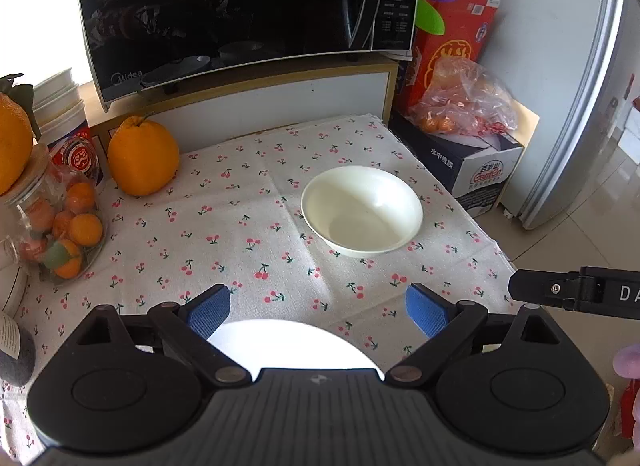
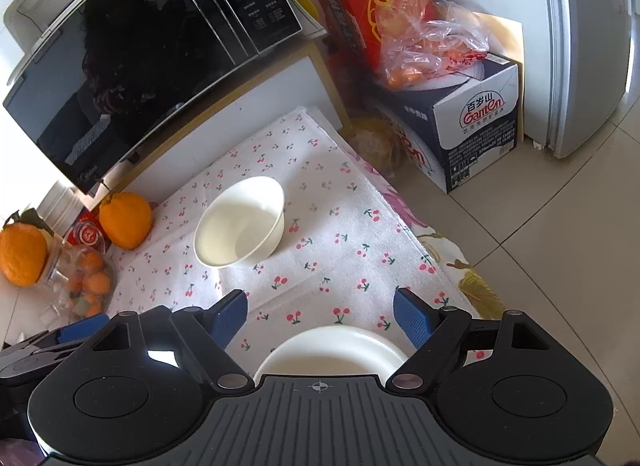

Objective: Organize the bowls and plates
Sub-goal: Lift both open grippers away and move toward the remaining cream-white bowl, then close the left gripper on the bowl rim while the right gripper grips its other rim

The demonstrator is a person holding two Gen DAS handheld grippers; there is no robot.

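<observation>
Microwave (image 1: pixel 240 5): black, stood at the back on a low wooden shelf (image 1: pixel 280 83).
Cloth (image 1: pixel 240 234): white, printed with cherries, spread over the worktop.
Large orange (image 1: pixel 142 157): set on the cloth near the shelf.
Glass jar (image 1: pixel 56 217): filled with small oranges, another large orange (image 1: pixel 12 145) resting on top.
Red box (image 1: pixel 456 45): leaned against the wall.
Plastic bag (image 1: pixel 464 101): holding oranges, laid on a water carton (image 1: pixel 476 169).
Fridge (image 1: pixel 576 85): stood at the right.
</observation>
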